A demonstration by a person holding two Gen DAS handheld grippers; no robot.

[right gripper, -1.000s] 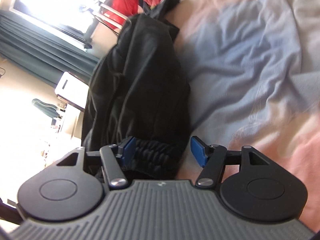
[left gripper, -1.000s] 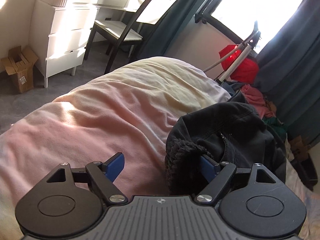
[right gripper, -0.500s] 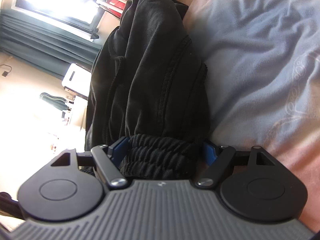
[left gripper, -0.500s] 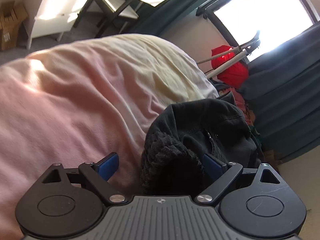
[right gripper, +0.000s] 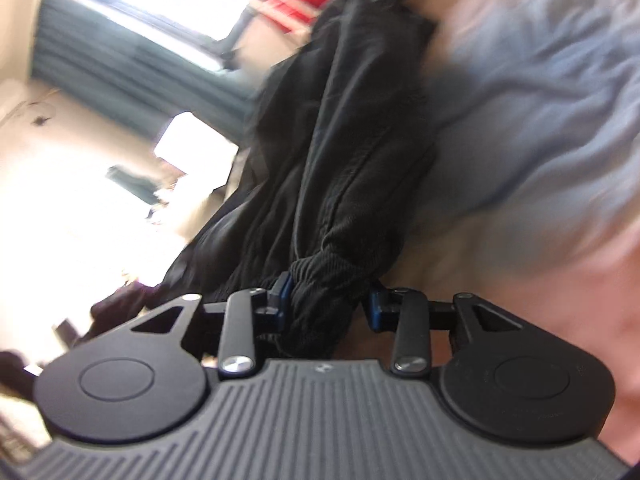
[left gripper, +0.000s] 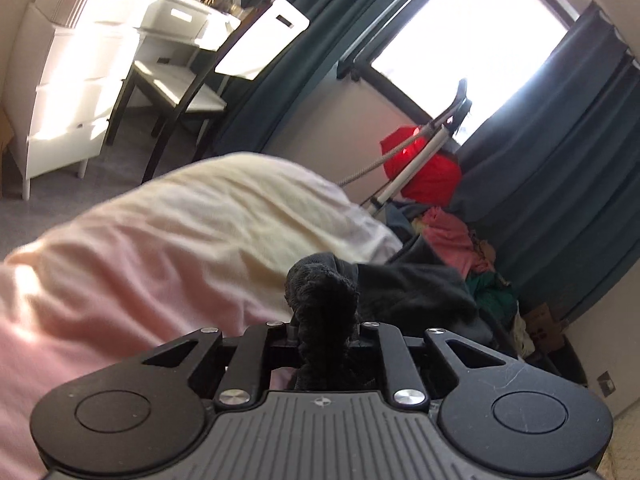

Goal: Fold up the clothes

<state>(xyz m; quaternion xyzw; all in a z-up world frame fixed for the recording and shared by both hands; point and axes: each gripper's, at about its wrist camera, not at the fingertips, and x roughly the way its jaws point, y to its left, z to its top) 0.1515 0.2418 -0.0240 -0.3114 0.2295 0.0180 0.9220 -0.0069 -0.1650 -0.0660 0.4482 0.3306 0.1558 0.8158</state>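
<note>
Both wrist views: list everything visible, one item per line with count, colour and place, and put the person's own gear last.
black garment: one, black, lying on the bed; ribbed ends bunched in both grippers
duvet: one, pink, cream and pale blue, covering the bed
chair: one, dark frame with white seat and back, at the desk
drawer unit: one, white, far left
curtains: teal, both sides of the window
red bag: one, red, under the window
clothes pile: mixed pink and green, beside the bed
left gripper: one, black, jaws closing, ribbed fabric squeezed between them
right gripper: one, black with blue pads, jaws closing on a ribbed cuff
</note>
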